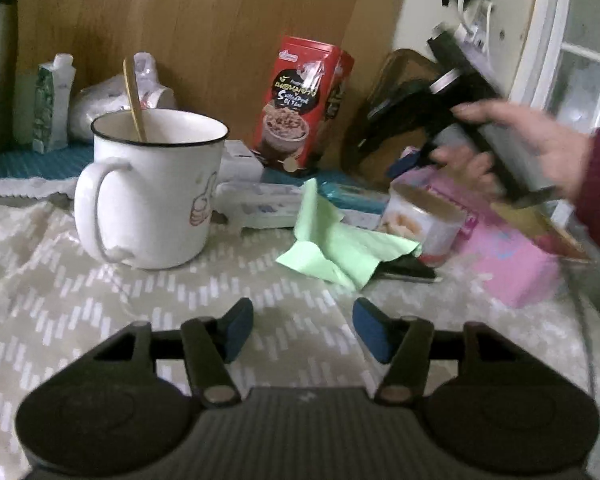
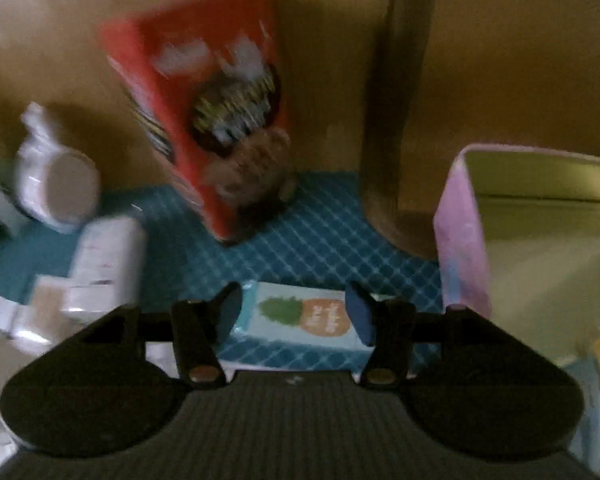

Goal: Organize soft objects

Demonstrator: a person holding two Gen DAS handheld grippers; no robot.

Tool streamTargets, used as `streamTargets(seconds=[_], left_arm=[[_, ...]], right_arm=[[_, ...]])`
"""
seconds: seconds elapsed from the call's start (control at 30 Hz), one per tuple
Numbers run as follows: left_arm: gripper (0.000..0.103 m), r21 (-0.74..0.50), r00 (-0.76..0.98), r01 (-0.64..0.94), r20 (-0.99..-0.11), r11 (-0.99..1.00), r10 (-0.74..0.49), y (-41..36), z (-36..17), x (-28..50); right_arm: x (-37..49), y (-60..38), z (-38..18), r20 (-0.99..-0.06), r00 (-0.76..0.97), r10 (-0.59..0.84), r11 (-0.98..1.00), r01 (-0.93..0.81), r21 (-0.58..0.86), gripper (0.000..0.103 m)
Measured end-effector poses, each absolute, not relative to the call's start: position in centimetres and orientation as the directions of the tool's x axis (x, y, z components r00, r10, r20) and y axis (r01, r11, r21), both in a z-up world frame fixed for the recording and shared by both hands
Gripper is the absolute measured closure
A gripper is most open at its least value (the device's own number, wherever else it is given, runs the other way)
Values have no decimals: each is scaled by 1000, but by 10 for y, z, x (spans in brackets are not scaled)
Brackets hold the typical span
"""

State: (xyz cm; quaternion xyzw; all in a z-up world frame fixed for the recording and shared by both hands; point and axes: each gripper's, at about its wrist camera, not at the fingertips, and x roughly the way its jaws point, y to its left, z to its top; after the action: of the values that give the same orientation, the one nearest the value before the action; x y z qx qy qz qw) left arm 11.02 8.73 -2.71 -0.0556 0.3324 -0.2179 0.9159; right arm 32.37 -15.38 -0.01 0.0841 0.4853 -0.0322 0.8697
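Note:
A crumpled light green cloth point(image 1: 342, 246) lies on the patterned tablecloth point(image 1: 60, 300), right of a white enamel mug point(image 1: 152, 188). My left gripper point(image 1: 302, 328) is open and empty, low over the tablecloth, short of the cloth. The right gripper's body point(image 1: 460, 92) shows at upper right, held by a hand above the far clutter. In the right wrist view my right gripper point(image 2: 294, 312) is open and empty above a small tissue pack with a pineapple print point(image 2: 300, 320) on a teal mat point(image 2: 320, 236). An open pink tin point(image 2: 532, 232) stands to its right.
A red snack box point(image 1: 304, 104) stands against the wooden back board, also in the right wrist view point(image 2: 208, 112). A round tub point(image 1: 424, 220), a pink box point(image 1: 512, 256), white packets point(image 1: 260, 204) and a carton point(image 1: 54, 104) crowd the back. White packets point(image 2: 104, 264) lie left.

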Motion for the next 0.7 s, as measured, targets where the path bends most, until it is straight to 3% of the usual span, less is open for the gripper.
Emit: streamTargets(seconds=[0.13,0.3,0.5,0.53,0.7], left_arm=[[46,-313,667,380,-559,870,-492,95,-28,112],[44,-354,659,393,-535,849,-528,100,-27,112],[44,-383,682,364,-511,849,-523,106,-25,109],[44,-388,690,355,-505,851,-518,108,-24,109],[43,-405,734,318,-467,857,-493,117,-21,103]], right_arm=[[348,-160,-21,-879,469,-85,980,200,11,42],[353,-179,-27,-902,423,89,946,246,209,39],[343,-122,-21,-914,344,215,972,17,235,40],[340,-111,-21,-913,327,243,968,-25,249,42],[313,-74,-12,-920,305,246,967,-138,212,69]])
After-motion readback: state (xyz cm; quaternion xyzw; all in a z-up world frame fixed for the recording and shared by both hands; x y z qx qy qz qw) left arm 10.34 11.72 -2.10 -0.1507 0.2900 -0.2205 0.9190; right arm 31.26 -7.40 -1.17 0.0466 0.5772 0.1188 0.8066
